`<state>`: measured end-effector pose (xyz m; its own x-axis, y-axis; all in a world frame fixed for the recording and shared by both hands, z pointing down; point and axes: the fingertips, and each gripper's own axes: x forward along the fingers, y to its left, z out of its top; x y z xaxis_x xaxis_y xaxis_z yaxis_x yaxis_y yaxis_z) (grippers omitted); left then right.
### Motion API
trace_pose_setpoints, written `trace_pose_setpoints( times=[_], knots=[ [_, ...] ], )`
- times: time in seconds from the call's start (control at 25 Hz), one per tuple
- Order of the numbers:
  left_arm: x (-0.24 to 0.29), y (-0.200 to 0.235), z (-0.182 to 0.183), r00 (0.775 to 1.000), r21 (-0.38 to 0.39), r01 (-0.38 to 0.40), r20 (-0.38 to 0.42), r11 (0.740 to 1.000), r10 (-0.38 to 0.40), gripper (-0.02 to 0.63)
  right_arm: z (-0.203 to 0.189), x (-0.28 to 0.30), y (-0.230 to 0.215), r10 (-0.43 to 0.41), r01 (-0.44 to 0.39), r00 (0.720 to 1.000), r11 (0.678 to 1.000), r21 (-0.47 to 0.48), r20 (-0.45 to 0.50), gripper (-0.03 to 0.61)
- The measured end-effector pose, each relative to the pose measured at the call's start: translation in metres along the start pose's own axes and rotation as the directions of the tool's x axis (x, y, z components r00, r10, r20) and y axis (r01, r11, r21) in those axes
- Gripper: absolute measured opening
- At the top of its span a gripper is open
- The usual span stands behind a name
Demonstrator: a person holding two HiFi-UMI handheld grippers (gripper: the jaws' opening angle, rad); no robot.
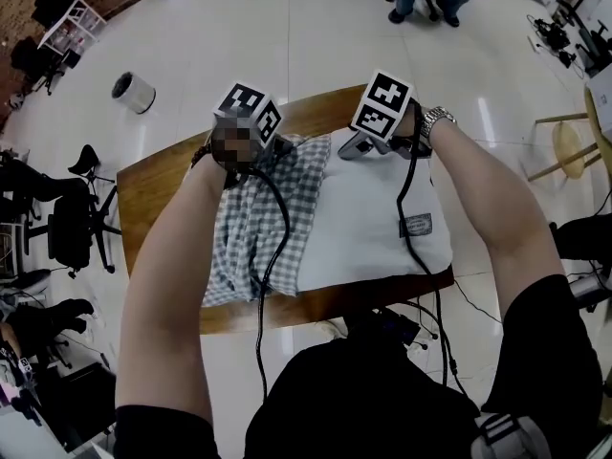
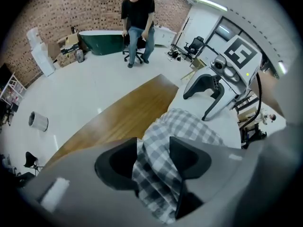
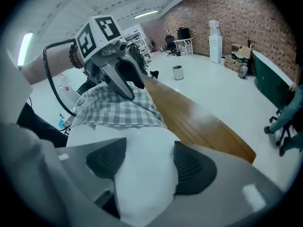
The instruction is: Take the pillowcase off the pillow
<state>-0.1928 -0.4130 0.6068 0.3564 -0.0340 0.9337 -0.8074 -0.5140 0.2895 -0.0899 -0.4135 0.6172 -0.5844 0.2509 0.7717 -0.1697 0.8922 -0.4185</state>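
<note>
A white pillow point(image 1: 363, 218) lies on the right half of the wooden table point(image 1: 158, 194). The grey-and-white checked pillowcase point(image 1: 251, 220) is bunched over the pillow's left part. At the table's far side, my left gripper point(image 1: 275, 147) is shut on a fold of the checked cloth point(image 2: 189, 126), which fills the gap between its pads point(image 2: 152, 157). My right gripper point(image 1: 346, 149) stands close beside it, its jaws wide around the pillow's far edge point(image 3: 118, 131). The white stuffing bulges between its pads point(image 3: 144, 162). The checked hem point(image 3: 113, 110) ends just beyond them.
Black cables point(image 1: 263, 285) trail from both grippers over the pillow and the table's front edge. A person sits on a chair point(image 2: 137, 13) across the floor. A white cylindrical bin point(image 1: 133, 92) stands at the back left, office chairs point(image 1: 72, 218) at the left, a stool point(image 1: 566, 146) at the right.
</note>
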Motion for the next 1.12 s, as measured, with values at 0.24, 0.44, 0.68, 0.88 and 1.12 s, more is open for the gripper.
trace_pose_setpoints(
  times=[0.24,0.44,0.68,0.88,1.12],
  knots=[
    [0.016,0.012,-0.008,0.994,-0.013,0.042,-0.097,0.999,-0.043,0.096,-0.006,0.019,0.000,0.058,-0.055,0.995,0.998,0.028,-0.079,0.194],
    [0.004,0.026,-0.008,0.996,-0.028,-0.037,-0.088,0.999,0.034,0.025,-0.005,-0.002,0.012,-0.039,0.035,0.996,0.998,-0.058,-0.079,0.024],
    [-0.020,0.055,-0.034,0.989,-0.069,-0.120,-0.095,0.990,0.113,0.021,-0.002,-0.047,0.035,-0.144,0.144,0.990,0.981,-0.127,0.010,0.020],
    [-0.047,0.072,-0.055,0.989,-0.157,-0.140,-0.074,0.978,0.130,0.020,-0.011,-0.076,0.044,-0.217,0.218,0.976,0.961,-0.168,0.026,0.020],
    [-0.073,0.099,-0.091,0.984,-0.238,-0.181,-0.053,0.954,0.173,0.020,-0.018,-0.085,0.040,-0.274,0.275,0.961,0.951,-0.144,0.025,0.020]
  ],
)
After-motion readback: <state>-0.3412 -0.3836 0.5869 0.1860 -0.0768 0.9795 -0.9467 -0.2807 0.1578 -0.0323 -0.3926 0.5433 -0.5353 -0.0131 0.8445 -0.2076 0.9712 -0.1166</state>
